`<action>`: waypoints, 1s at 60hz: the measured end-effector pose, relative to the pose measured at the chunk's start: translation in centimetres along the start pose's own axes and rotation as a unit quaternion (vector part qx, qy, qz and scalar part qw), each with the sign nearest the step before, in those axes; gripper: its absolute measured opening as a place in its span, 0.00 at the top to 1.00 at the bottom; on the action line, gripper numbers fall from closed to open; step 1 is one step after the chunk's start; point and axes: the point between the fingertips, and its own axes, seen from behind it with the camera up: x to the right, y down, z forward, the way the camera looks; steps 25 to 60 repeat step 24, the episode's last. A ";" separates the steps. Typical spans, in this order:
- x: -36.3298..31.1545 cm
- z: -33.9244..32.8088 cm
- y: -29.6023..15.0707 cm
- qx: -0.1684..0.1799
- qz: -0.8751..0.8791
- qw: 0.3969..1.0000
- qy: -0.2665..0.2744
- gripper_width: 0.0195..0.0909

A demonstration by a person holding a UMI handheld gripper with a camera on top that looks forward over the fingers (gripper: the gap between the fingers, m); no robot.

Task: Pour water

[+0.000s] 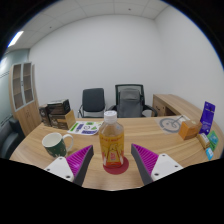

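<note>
This is an office meeting room. A long wooden table (150, 140) fills the middle, and 2 black swivel chairs (112, 101) stand at its far end against a plain white wall (120, 55). A wooden cabinet (24, 95) stands by the wall on one side, and a strip light (16, 38) is set in the ceiling above.

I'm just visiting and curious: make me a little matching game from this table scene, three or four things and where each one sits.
Things:
1. bottle
2. green mug
3. office chairs
4. table

Places:
A. beyond the table, by the wall
B. between the gripper fingers, gaps either side
C. beside the bottle, outside the fingers
D. under the bottle and mug

Pairs: 1-B, 2-C, 3-A, 4-D
</note>
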 end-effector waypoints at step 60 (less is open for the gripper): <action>-9.0 -20.2 -3.8 -0.007 -0.028 1.000 0.007 0.10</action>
